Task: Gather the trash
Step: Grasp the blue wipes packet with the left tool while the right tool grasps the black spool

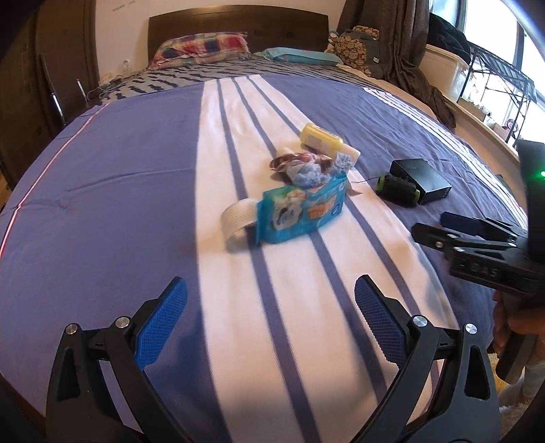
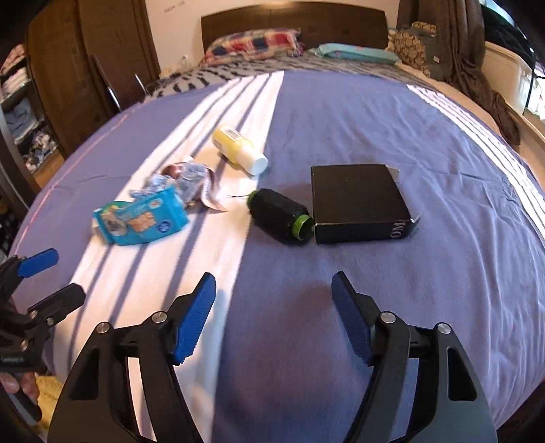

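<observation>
Trash lies on a purple and white striped bedspread [image 1: 119,191]. A blue snack wrapper [image 1: 299,211] [image 2: 143,218] lies beside crumpled wrappers [image 1: 303,167] [image 2: 184,180], a white ribbed piece [image 1: 236,221], a yellow bottle [image 1: 323,138] [image 2: 238,148], a black spool with green ends [image 1: 398,189] [image 2: 279,216] and a black box [image 1: 422,180] [image 2: 357,201]. My left gripper [image 1: 270,303] [image 2: 51,272] is open and empty, short of the blue wrapper. My right gripper [image 2: 274,296] [image 1: 439,225] is open and empty, short of the spool and box.
Pillows [image 1: 204,47] and a dark headboard [image 2: 293,24] stand at the far end of the bed. A wardrobe [image 2: 68,68] is at the left. Curtains [image 1: 412,44] and a window rack [image 1: 494,85] are at the right.
</observation>
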The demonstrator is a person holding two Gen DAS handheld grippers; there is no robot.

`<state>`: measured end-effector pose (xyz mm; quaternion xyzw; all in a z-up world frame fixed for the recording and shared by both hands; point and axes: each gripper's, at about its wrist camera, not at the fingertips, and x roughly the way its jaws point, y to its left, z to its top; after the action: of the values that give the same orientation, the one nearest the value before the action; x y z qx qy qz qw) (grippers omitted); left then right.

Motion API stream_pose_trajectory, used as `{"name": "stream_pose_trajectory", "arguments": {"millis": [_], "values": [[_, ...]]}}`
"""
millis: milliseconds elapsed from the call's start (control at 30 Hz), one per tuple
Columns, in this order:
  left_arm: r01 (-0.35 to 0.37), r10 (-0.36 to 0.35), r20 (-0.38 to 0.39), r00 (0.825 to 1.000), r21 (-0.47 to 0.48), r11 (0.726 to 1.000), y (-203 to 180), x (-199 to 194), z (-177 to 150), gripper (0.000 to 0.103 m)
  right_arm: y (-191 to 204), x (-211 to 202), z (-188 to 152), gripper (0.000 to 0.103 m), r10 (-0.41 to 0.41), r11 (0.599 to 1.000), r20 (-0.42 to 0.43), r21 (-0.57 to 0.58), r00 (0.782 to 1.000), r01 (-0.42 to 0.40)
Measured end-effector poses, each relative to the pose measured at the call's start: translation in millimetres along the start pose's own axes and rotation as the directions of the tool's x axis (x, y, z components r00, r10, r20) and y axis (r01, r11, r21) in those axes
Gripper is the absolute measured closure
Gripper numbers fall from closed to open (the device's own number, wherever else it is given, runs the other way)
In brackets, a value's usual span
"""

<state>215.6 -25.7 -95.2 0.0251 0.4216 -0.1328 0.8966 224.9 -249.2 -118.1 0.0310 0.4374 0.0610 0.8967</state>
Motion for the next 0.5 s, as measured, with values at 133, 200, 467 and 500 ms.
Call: {"name": "stream_pose_trajectory", "arguments": {"millis": [133, 200, 467, 500], "values": [[0.024, -0.024, -0.021, 0.999, -0.003, 1.000, -4, 15, 8, 0.013, -5, 19, 15, 0.032, 0.007, 1.000, -0.028, 0.000, 1.000, -0.007], [0.034, -0.034, -0.027, 0.999, -0.001, 0.999, -6, 20, 12, 0.013, -6, 24, 23, 0.032, 0.002, 1.000, -0.032, -0.003, 0.999, -0.002], [0.059, -0.061, -0.039, 0.997, -0.037, 0.998, 3, 39, 25, 0.016, 1, 45, 44, 0.044, -0.007, 0.998, -0.032, -0.066, 0.999, 0.005], [0.068, -0.070, -0.040, 0.997, -0.043, 0.997, 5, 41, 27, 0.018, 3, 45, 44, 0.056, -0.002, 0.997, -0.028, -0.074, 1.000, 0.000]]}}
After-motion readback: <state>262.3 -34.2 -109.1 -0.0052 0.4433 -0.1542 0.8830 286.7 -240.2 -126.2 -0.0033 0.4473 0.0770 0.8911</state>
